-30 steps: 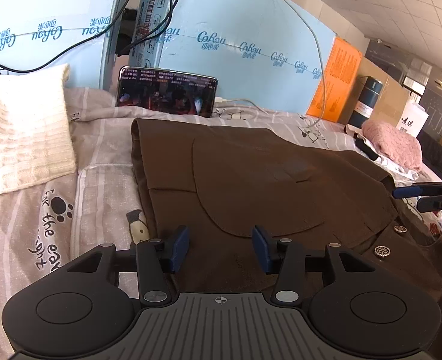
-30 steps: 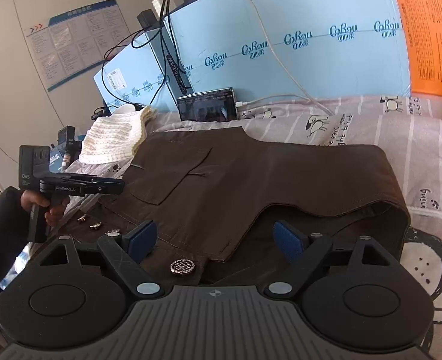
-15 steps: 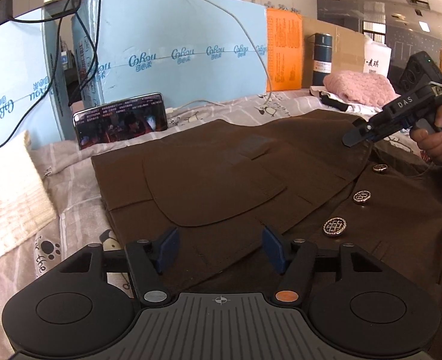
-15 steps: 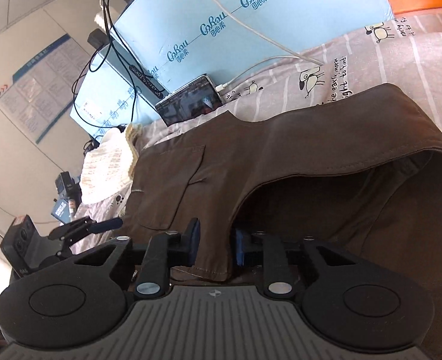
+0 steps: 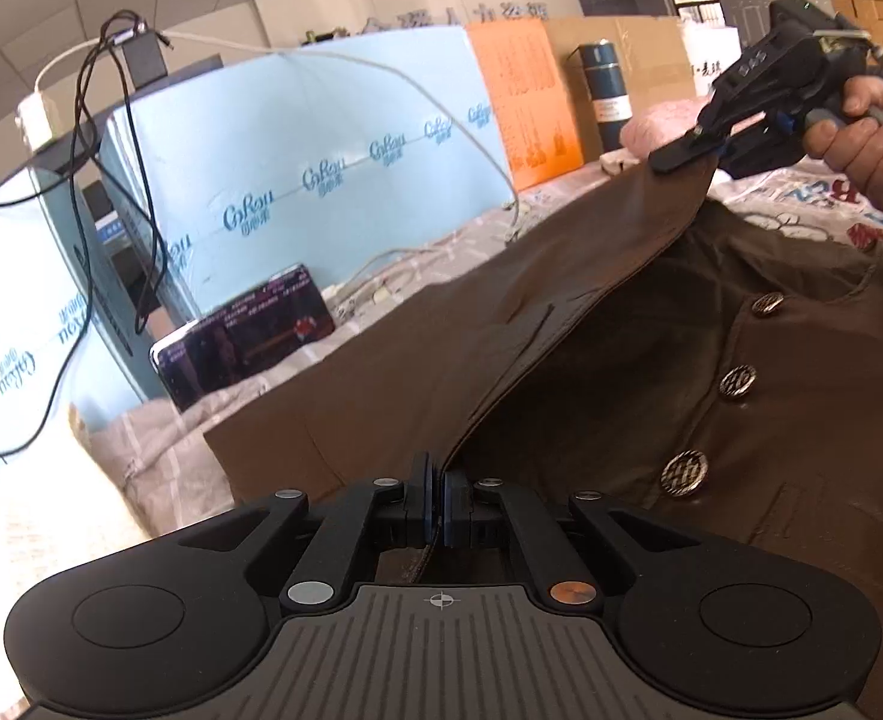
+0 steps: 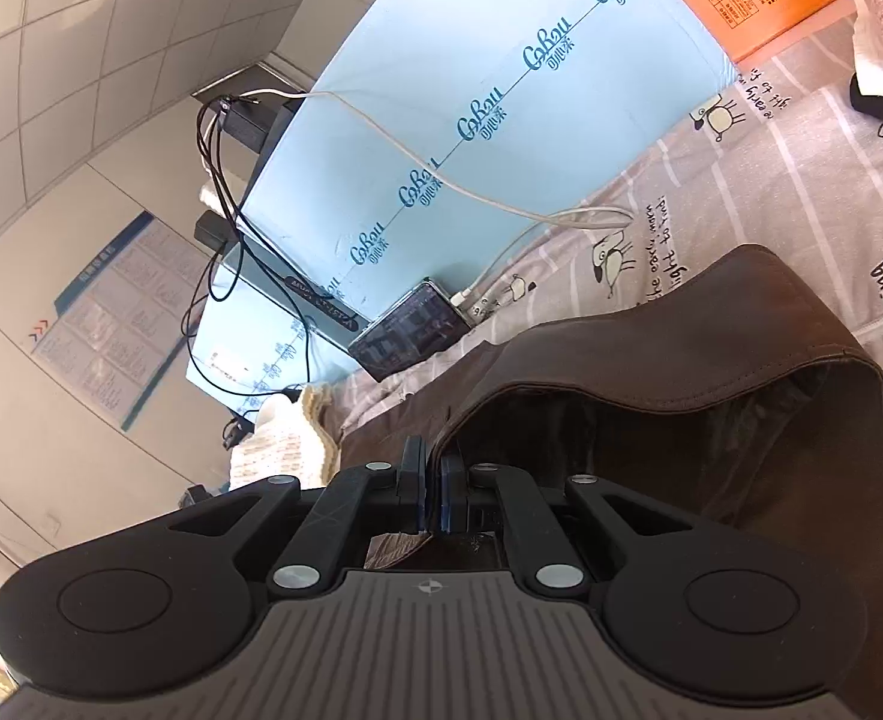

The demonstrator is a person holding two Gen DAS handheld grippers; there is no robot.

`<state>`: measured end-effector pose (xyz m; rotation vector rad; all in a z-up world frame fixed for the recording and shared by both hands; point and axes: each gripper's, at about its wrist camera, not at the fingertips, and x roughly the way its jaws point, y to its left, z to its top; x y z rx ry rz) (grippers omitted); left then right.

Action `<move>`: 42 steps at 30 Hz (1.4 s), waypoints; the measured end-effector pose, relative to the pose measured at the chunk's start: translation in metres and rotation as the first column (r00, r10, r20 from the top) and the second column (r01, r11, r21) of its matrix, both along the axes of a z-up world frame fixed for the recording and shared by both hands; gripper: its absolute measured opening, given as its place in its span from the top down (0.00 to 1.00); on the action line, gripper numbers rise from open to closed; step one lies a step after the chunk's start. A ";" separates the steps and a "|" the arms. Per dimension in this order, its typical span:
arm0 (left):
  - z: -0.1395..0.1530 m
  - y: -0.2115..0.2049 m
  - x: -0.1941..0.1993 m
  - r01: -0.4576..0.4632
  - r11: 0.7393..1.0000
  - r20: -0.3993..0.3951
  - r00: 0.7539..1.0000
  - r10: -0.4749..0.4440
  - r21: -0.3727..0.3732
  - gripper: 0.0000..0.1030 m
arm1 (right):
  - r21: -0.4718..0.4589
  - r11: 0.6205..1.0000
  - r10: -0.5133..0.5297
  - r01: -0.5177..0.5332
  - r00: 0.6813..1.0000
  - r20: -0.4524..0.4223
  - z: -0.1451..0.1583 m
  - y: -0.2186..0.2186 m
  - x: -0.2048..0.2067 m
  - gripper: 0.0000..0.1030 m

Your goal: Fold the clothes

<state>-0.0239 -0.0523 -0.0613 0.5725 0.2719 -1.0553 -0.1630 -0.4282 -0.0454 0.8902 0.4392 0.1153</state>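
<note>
A dark brown jacket [image 5: 417, 372] with metal buttons [image 5: 684, 473] lies on a bed. My left gripper [image 5: 437, 492] is shut on the edge of its front panel and holds it lifted. My right gripper [image 6: 432, 489] is shut on the same panel's edge further along. It also shows in the left wrist view [image 5: 690, 150], pinching the raised edge at the upper right. The lifted panel [image 6: 681, 354] arches over the inner layer of the jacket.
A phone [image 5: 243, 348] leans against blue foam boards [image 5: 321, 180] at the back of the bed, with a white cable [image 6: 501, 204]. A cream knitted cloth [image 6: 279, 444] lies at the left. A pink garment [image 5: 663, 126] and boxes sit at the far right.
Both grippers have closed on the front panel's edge and lifted it off the jacket. Both cameras now tilt upward.
</note>
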 end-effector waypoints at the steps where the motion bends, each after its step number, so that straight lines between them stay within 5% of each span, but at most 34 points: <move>1: 0.005 0.004 -0.007 0.025 1.000 0.010 1.000 -0.025 -0.012 0.98 | -0.029 1.000 -0.004 0.004 1.000 -0.013 0.000 -0.001 -0.003 0.96; 10: -0.022 -0.006 -0.018 0.097 0.979 -0.067 0.994 -0.086 0.178 0.95 | -0.275 0.956 0.051 -0.105 0.979 -0.197 -0.026 0.024 -0.020 0.94; 12: -0.022 0.000 -0.012 0.083 0.981 -0.088 0.994 -0.069 0.175 0.90 | -0.278 0.953 0.059 -0.120 0.974 -0.218 -0.031 0.026 -0.022 0.86; 13: -0.022 0.003 -0.009 0.077 0.982 -0.098 0.993 -0.060 0.174 0.89 | -0.276 0.953 0.065 -0.126 0.973 -0.220 -0.032 0.026 -0.025 0.71; 14: -0.020 0.009 -0.006 0.077 0.985 -0.116 0.992 -0.059 0.158 0.85 | -0.283 0.950 0.070 -0.131 0.974 -0.215 -0.030 0.024 -0.029 0.60; 16: -0.012 0.027 0.004 0.096 0.993 -0.196 0.977 -0.080 0.075 0.59 | -0.333 0.936 0.051 -0.111 0.981 -0.185 -0.020 0.019 -0.042 0.35; 18: -0.003 0.045 0.020 0.090 0.995 -0.282 0.954 -0.102 -0.053 0.22 | -0.390 0.918 0.002 -0.064 0.987 -0.159 -0.011 0.012 -0.052 0.31; 19: 0.001 0.053 0.029 0.073 0.990 -0.314 0.943 -0.107 -0.120 0.21 | -0.417 0.908 -0.033 -0.031 0.989 -0.147 -0.006 0.007 -0.055 0.29; 22: 0.004 0.061 0.063 -0.080 0.966 -0.374 0.927 -0.020 -0.247 0.21 | -0.425 0.902 -0.143 0.079 0.982 -0.123 -0.005 -0.018 -0.053 0.27; 24: -0.002 0.049 0.094 -0.244 0.944 -0.392 0.909 0.143 -0.223 0.22 | -0.403 0.904 -0.204 0.145 0.973 -0.108 -0.007 -0.036 -0.046 0.27; 27: -0.017 0.025 0.140 -0.370 0.916 -0.413 0.867 0.280 -0.156 0.23 | -0.341 0.916 -0.260 0.209 0.959 -0.112 -0.016 -0.062 -0.030 0.27; 31: -0.034 -0.007 0.181 -0.395 0.914 -0.474 0.825 0.306 -0.098 0.23 | -0.265 0.946 -0.234 0.184 0.957 -0.169 -0.034 -0.077 -0.003 0.28; 33: -0.037 -0.019 0.181 -0.370 0.924 -0.467 0.837 0.286 -0.096 0.34 | -0.288 0.940 -0.236 0.185 0.959 -0.156 -0.037 -0.073 0.004 0.33; 34: -0.039 -0.025 0.180 -0.355 0.930 -0.457 0.846 0.275 -0.098 0.41 | -0.305 0.934 -0.244 0.188 0.957 -0.157 -0.038 -0.071 0.008 0.43; 35: -0.039 -0.030 0.174 -0.323 0.941 -0.433 0.866 0.252 -0.098 0.67 | -0.322 0.927 -0.252 0.191 0.955 -0.159 -0.040 -0.069 0.012 0.51; 36: -0.038 -0.034 0.165 -0.278 0.956 -0.396 0.892 0.219 -0.097 0.80 | -0.356 0.916 -0.252 0.185 0.956 -0.152 -0.039 -0.064 0.012 0.65; 39: -0.028 -0.046 0.132 -0.222 0.971 -0.214 0.956 0.199 -0.089 0.90 | -0.456 0.874 -0.249 0.165 0.960 -0.131 -0.036 -0.051 0.011 0.85; 42: -0.015 -0.057 0.129 -0.218 0.970 -0.145 0.969 0.202 -0.103 0.91 | -0.542 0.815 -0.288 0.204 0.955 -0.074 -0.023 -0.045 0.012 0.89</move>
